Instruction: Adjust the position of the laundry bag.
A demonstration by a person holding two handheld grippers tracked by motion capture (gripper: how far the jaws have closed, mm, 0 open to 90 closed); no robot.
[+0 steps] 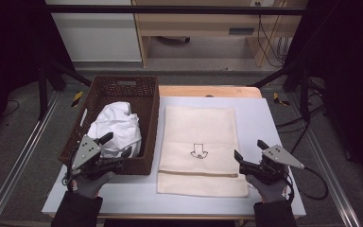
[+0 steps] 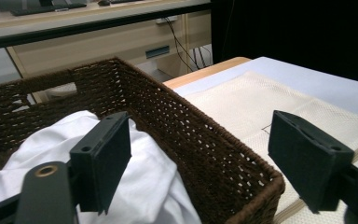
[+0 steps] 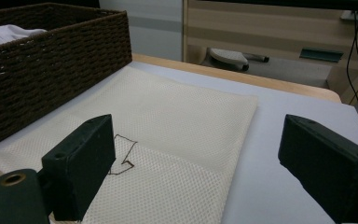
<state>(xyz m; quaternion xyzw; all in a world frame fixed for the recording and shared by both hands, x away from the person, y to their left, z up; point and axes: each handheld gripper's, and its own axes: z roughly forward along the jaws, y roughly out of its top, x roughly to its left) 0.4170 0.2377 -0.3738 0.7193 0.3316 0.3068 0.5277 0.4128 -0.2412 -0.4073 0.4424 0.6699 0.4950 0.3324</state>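
1. Woven brown basket (image 1: 144,106) sits left of centre in the high view, a crumpled white cloth (image 1: 116,127) inside it.
2. My left tongs (image 1: 112,150) hover over the basket's near corner, lower left, spread wide, holding nothing.
3. My right tongs (image 1: 249,151), lower right, gape empty beside the cream mesh bag (image 1: 199,127) lying flat on the table (image 1: 269,118).

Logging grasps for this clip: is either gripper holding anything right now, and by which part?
Nothing is held. The left gripper stands open over the basket's white cloth; the right gripper stands open beside the cream bag.
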